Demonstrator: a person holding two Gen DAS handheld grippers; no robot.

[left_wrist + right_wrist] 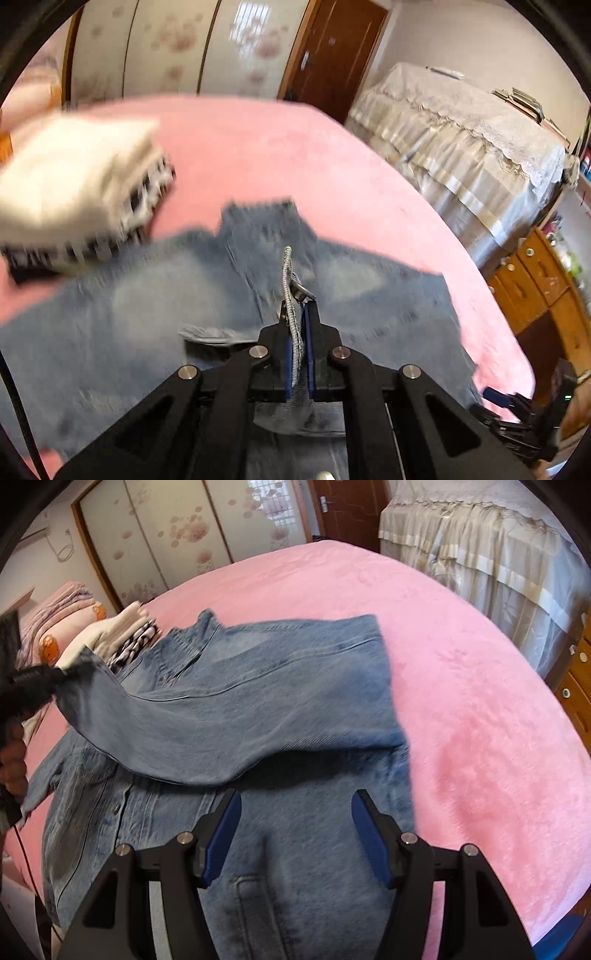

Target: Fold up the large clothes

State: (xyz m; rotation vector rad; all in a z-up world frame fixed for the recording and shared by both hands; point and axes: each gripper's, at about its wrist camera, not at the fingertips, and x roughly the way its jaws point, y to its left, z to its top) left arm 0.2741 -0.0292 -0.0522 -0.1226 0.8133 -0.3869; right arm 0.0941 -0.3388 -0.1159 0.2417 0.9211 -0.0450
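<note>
A blue denim jacket (258,709) lies spread on the pink bed (461,701). My left gripper (300,314) is shut on the jacket's sleeve cuff (291,295), whose edge sticks up between the blue pads. In the right wrist view the left gripper (48,679) holds that sleeve (184,723) lifted across the jacket's body. My right gripper (295,819) is open and empty, hovering over the jacket's lower part near a pocket (258,904). The jacket also shows in the left wrist view (147,314).
A stack of folded clothes (77,184) sits on the bed at the left, also in the right wrist view (122,635). A lace-covered piece of furniture (461,147) and a wooden dresser (546,288) stand to the right. Wardrobe doors (166,535) stand behind.
</note>
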